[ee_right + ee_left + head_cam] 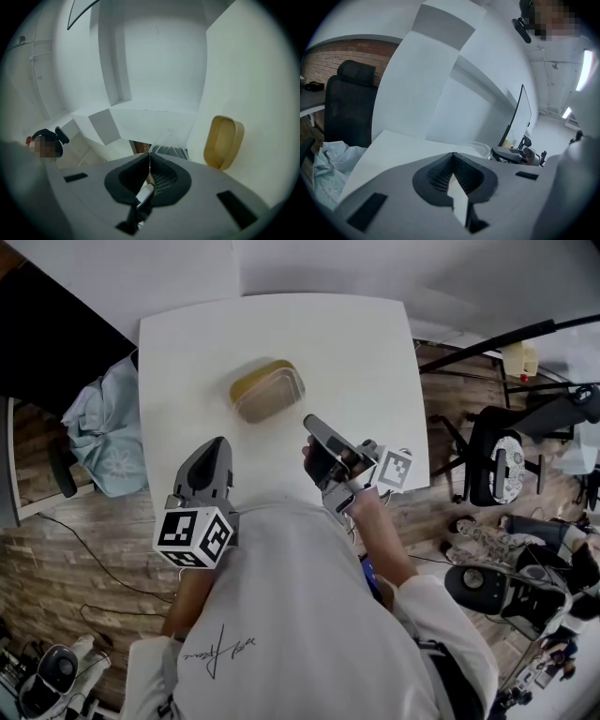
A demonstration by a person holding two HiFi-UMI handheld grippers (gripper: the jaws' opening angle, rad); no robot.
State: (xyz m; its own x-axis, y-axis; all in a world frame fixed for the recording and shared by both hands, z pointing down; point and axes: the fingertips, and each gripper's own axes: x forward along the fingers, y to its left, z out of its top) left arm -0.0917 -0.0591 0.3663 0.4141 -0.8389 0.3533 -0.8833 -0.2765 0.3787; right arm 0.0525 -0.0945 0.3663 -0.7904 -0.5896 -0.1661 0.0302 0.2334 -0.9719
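Note:
A yellow tub (258, 377) and a clear plastic container (274, 396) lie together in the middle of the white table (356, 343). My left gripper (221, 441) is shut and empty near the table's front edge, just short of them. In the left gripper view the clear container (480, 149) shows just beyond the closed tips (453, 153). My right gripper (309, 420), rolled on its side and shut, sits close to the container's right end. In the right gripper view the yellow tub (223, 140) is to the right and the clear container (171, 144) just past the tips (149, 153).
A black chair with a light blue cloth (101, 427) stands at the table's left side, also seen as the cloth (328, 164) in the left gripper view. Office chairs (502, 465) and clutter stand on the wood floor to the right. Cables (84, 559) run over the floor at the left.

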